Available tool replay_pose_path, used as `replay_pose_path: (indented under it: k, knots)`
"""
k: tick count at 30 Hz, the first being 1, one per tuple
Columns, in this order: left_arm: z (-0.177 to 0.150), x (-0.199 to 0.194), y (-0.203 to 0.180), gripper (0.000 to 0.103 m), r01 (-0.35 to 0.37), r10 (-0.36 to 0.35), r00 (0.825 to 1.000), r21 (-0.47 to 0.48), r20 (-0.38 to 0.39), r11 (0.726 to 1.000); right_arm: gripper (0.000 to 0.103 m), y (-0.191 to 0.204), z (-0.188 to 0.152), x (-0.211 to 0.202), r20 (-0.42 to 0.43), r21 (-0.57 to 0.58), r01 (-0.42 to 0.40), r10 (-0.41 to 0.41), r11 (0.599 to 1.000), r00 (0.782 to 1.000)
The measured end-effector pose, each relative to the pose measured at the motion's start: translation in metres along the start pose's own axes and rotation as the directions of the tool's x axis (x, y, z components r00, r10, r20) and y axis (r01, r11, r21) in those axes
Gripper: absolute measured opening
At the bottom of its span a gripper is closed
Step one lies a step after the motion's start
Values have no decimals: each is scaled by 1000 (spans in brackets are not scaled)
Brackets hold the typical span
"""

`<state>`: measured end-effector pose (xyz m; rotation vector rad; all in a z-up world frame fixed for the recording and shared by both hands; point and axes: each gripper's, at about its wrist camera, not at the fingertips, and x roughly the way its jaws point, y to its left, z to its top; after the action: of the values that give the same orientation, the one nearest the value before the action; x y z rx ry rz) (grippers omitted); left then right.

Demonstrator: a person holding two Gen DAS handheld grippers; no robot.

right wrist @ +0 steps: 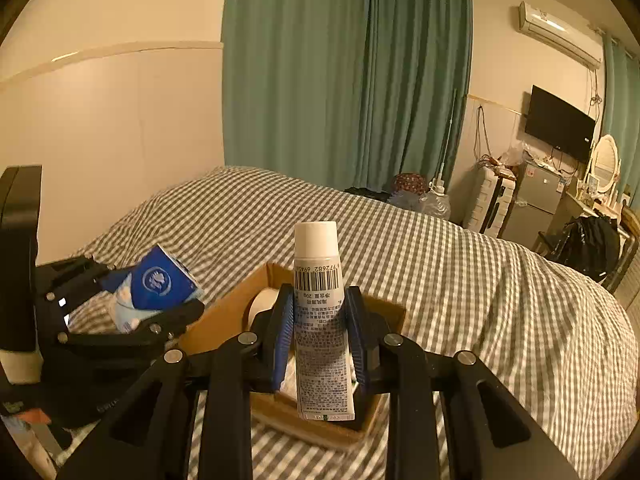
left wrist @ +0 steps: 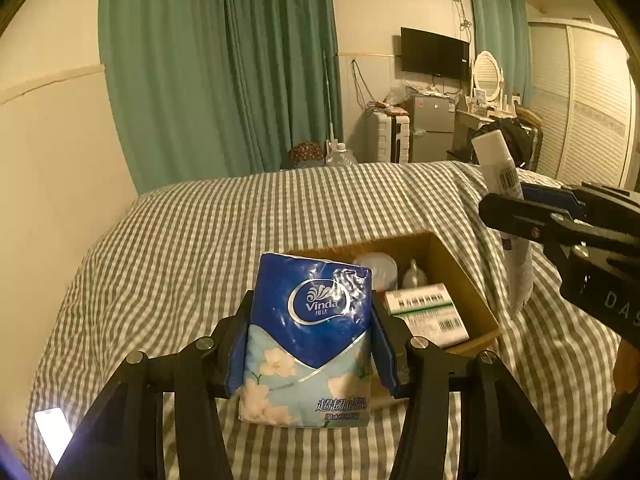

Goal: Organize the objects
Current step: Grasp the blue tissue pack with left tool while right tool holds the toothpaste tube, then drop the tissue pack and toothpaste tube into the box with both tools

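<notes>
Above the checked bed (left wrist: 200, 240), left gripper (left wrist: 310, 344) clamps a tissue pack (left wrist: 310, 320); right gripper (right wrist: 319, 332) clamps a white tube (right wrist: 320, 312). Cardboard box (left wrist: 460, 276) at 2 o'clock of the pack.

Blue-and-floral tissue pack (left wrist: 308, 340) in glossy, crinkled plastic film; white squeeze tube (right wrist: 322, 320) smooth plastic, slight sheen; brown open box (left wrist: 456, 276) matt cardboard; grey-white checked bedcover (left wrist: 240, 232) soft woven cloth; black gripper arms matt plastic, shiny metal screws.
</notes>
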<state>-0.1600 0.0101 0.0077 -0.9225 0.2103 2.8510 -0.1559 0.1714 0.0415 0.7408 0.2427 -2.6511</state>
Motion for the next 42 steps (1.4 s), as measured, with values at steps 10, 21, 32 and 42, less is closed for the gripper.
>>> replay_pose_path:
  k: [10,21,32,42]
  knots:
    - [9,69,-6,52,10,-9,997,7,-74,1000,25,-25,4,79,-82,40,-28,32,999,996]
    - [-14,118,-10,55,41,-45,985,-29,-169,999,33,-42,-21,118,-144,137,-104,123,985,982]
    - [-10,82,-8,99,-29,25,993,-37,-117,999,74,-47,-6,66,-41,167,-65,73,984,997]
    - [11,19,-2,103,-86,88,996,-49,25,995,102,-37,15,-12,100,126,61,-74,990,992]
